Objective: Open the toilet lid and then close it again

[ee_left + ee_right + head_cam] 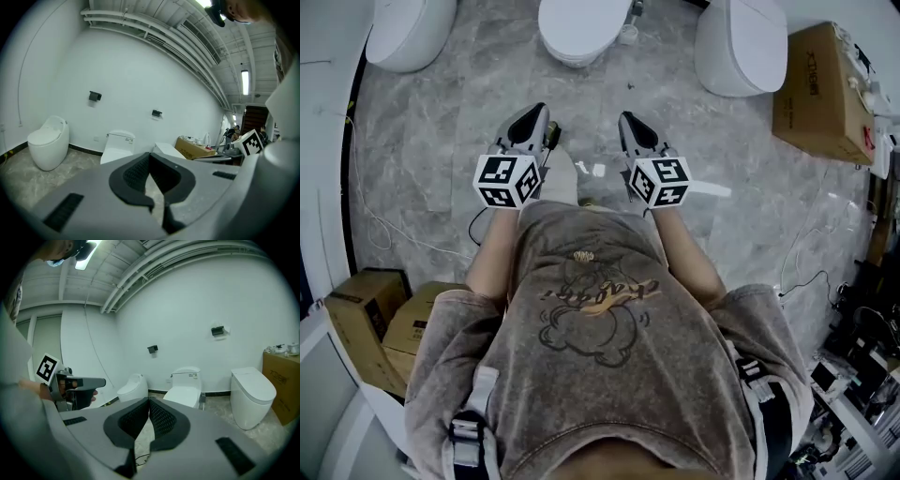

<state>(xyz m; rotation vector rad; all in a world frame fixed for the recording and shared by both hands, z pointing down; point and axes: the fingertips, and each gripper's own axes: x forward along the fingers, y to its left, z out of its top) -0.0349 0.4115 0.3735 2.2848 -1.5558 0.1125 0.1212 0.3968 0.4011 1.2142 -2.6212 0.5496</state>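
A white toilet (581, 28) stands against the far wall straight ahead, its lid down; it also shows as the middle toilet (117, 146) in the left gripper view and as the middle toilet (186, 391) in the right gripper view. My left gripper (528, 122) and right gripper (634, 127) are held side by side above the marble floor, well short of the toilet and pointing toward it. Each gripper's jaws are shut with nothing between them: the left gripper (150, 155), the right gripper (149, 402). Neither touches anything.
A rounded toilet (408, 33) stands at the left and a taller one (741, 42) at the right. A cardboard box (820, 94) sits at the far right, more boxes (366, 319) at my near left. Cables trail over the floor (441, 141).
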